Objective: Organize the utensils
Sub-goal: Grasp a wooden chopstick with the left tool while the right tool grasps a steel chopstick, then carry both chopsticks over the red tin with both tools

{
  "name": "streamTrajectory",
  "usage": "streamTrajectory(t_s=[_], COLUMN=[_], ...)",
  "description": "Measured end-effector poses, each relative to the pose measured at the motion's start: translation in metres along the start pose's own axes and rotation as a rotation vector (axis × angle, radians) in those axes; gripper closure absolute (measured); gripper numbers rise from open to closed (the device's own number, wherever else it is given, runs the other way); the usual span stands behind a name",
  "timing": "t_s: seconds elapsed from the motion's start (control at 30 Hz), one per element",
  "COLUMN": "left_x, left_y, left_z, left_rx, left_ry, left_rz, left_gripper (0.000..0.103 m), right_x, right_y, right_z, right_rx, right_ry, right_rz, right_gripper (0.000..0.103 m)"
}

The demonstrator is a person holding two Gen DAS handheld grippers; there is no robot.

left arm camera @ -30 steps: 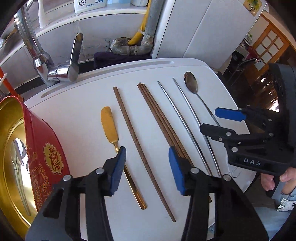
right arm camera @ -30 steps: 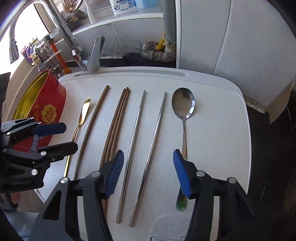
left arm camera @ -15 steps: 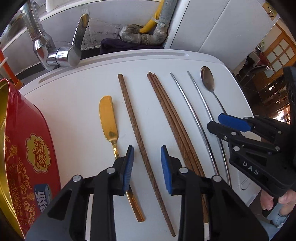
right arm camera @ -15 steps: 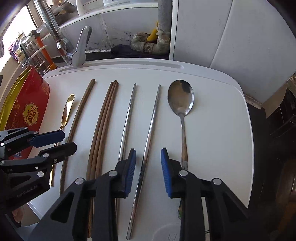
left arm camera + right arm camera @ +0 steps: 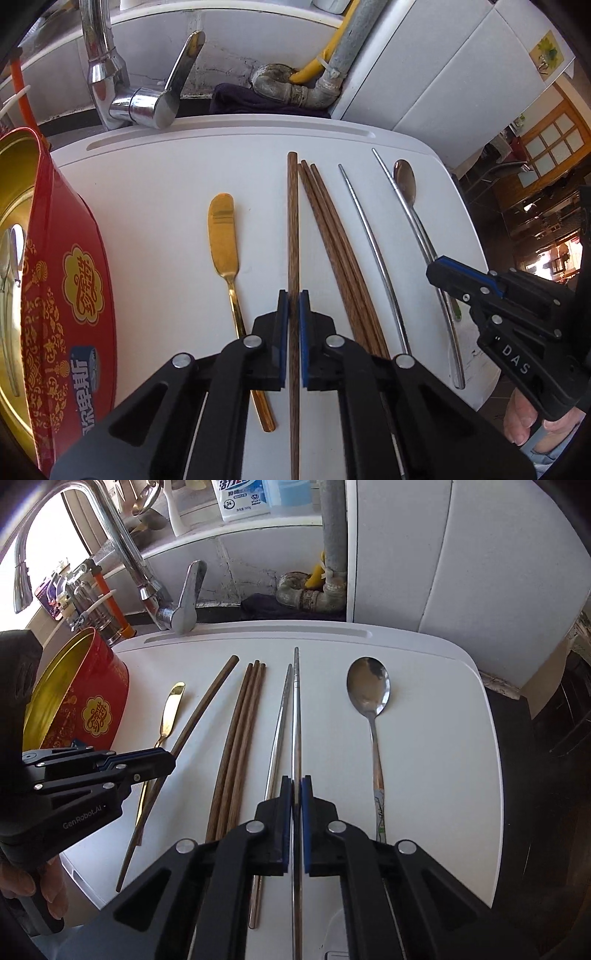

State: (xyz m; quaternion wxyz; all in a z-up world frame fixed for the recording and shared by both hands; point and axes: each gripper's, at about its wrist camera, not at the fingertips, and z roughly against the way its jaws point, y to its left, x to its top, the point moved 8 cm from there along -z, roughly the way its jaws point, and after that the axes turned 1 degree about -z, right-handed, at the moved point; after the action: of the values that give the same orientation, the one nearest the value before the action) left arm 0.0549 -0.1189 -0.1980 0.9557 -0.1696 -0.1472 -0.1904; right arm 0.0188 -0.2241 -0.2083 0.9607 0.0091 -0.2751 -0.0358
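A single brown wooden chopstick (image 5: 293, 221) lies lengthwise on the white board (image 5: 147, 192). My left gripper (image 5: 293, 295) is closing, and its blue pads press on this chopstick's sides. In the right wrist view a steel chopstick (image 5: 296, 709) runs between the pads of my right gripper (image 5: 295, 781), which is closing too and pinches it. The second steel chopstick (image 5: 280, 716) lies just left of it. Three more wooden chopsticks (image 5: 332, 236), a gold butter knife (image 5: 222, 229) and a steel spoon (image 5: 369, 690) also rest on the board.
A red and gold tin (image 5: 74, 288) stands open at the board's left edge. A chrome faucet (image 5: 140, 103) and grey pipes (image 5: 314, 88) rise behind the board. A white cabinet (image 5: 480, 572) stands at the back right. The board's right edge drops to a dark floor.
Both grippers went from wide open to pinched. The left one centred on the single wooden chopstick, the right one on a steel chopstick. Each camera now looks straight along its chopstick.
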Motion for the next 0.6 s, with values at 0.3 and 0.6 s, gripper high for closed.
streamTrajectory(t_s=[0.3,0.6], left_x=[0.013,0.012], left_y=[0.002,0.054], left_z=[0.053,0.101], left_rx=[-0.037,-0.006], left_ry=[-0.101,-0.194], left_rz=[-0.005,0.075], left_gripper=[0.097,0.097], right_x=[0.021,0.050], right_y=[0.032,0.096], right_z=[0.029,0.038], right_rx=[0.055,0.115], right_ry=[-0.047,-0.074], right_rz=[0.061,0.171], right_gripper=[0.097,0.097])
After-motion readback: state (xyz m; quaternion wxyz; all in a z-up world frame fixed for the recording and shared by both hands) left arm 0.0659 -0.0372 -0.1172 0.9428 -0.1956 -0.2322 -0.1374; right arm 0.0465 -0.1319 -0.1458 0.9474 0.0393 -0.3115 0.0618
